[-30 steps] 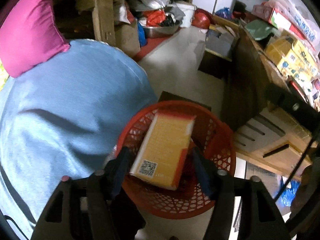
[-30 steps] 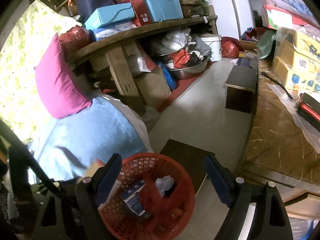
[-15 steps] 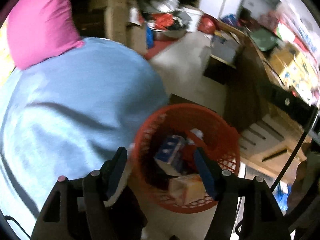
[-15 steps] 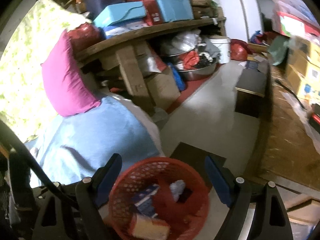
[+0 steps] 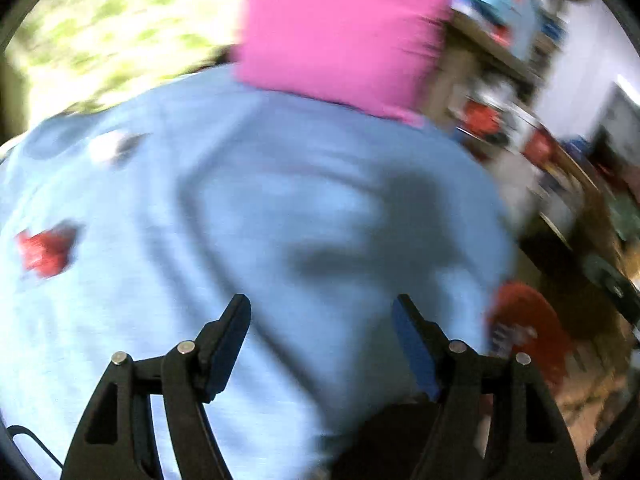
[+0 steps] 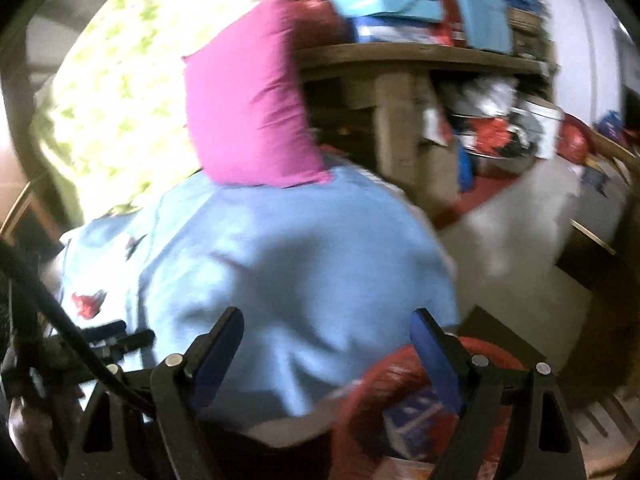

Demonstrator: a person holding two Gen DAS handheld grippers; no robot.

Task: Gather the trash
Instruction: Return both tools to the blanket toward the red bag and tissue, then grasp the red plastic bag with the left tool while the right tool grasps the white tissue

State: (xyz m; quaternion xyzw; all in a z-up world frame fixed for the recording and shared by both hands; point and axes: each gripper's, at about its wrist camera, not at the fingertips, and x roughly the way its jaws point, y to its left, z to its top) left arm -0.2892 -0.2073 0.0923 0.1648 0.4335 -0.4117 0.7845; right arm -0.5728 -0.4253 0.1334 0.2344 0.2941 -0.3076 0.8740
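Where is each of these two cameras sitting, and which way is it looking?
Left wrist view: sits on the left gripper, looking down along its open, empty fingers at a light blue cloth.
Right wrist view: sits on the right gripper, fingers open, over the same cloth; a hand shows at lower left.
Both show the pink pillow, red mesh plastic basket and small red scrap.

A cluttered home storeroom with a bed in it: a light blue bedsheet (image 6: 280,264) under a pink pillow (image 6: 248,112), a rough wooden shelf (image 6: 420,58) stacked with plastic boxes (image 6: 480,8), and bags and basins crowded below.
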